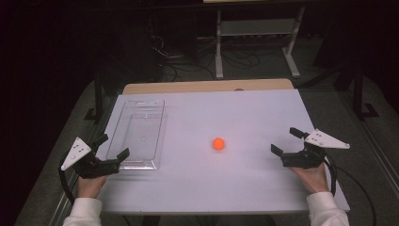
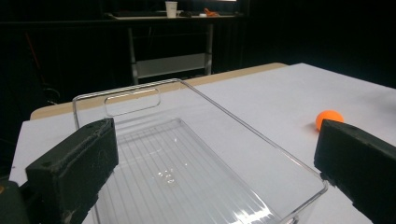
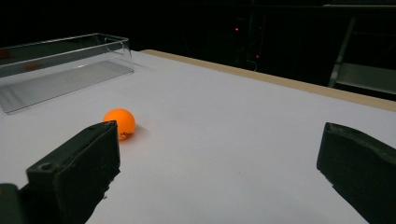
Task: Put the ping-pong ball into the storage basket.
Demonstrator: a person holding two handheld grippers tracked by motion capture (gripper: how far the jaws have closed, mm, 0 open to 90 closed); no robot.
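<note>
Dark room, white bench (image 1: pixel 244 183) bare around the orange ball (image 1: pixel 218 143) at frame centre, so I have open approach from my right gripper (image 1: pixel 288 141), jaws wide and empty; left gripper (image 1: pixel 112 148), jaws likewise wide and empty, sits at the clear tray's (image 1: pixel 123 141) near rim.

A dark room: grey floor (image 1: pixel 329 108), white shelf frame (image 1: pixel 256 28) behind the table (image 1: pixel 263 183).
</note>
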